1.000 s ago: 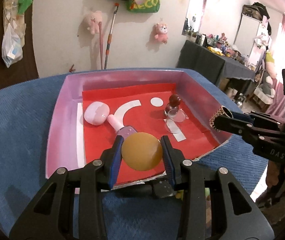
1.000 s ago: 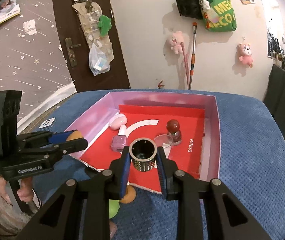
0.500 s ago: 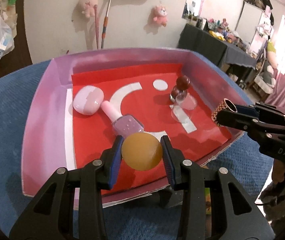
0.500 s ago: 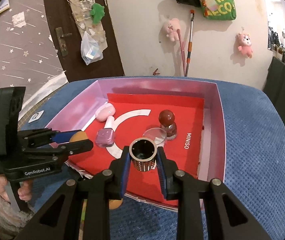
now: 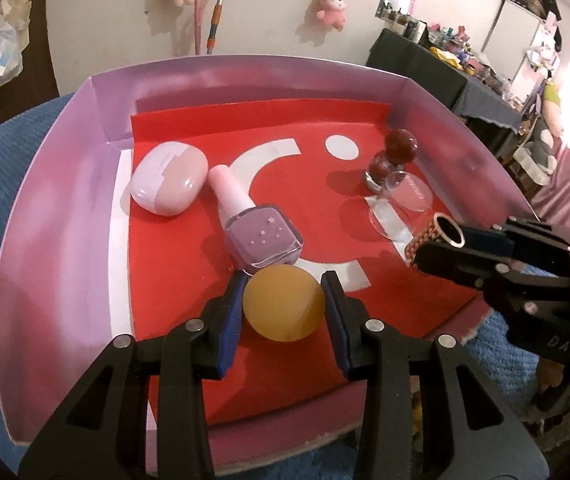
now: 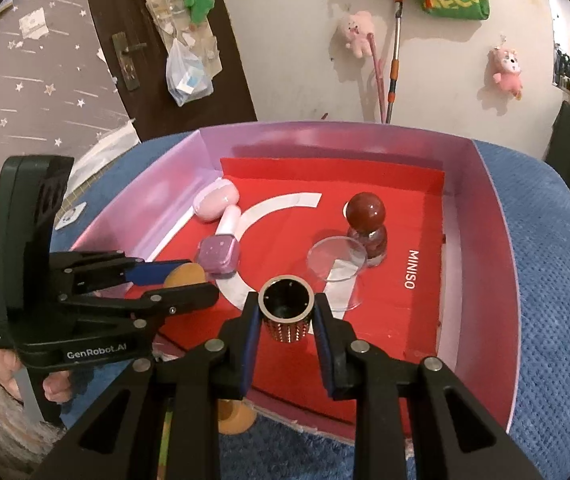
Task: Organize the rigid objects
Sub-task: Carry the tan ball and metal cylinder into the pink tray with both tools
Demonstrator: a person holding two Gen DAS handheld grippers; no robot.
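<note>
Bright indoor light, soft shadows, fisheye-warped edges.

Bare red floor (image 5: pixel 173 280) near front; nail polish bottle (image 5: pixel 259 236) just ahead.

Pink plush toys (image 6: pixel 356 32) hang on a white wall (image 6: pixel 285 40).

Open box (image 5: pixel 57 216) on the cushioned surface (image 6: pixel 557 264). Inside, left: earbud case (image 5: pixel 169 178), with the nail polish bottle (image 5: pixel 255 224) lying just right of it. Right side: ball-capped bottle (image 5: pixel 391 158) upright, clear disc (image 5: pixel 409 196) in front, touching it.
</note>
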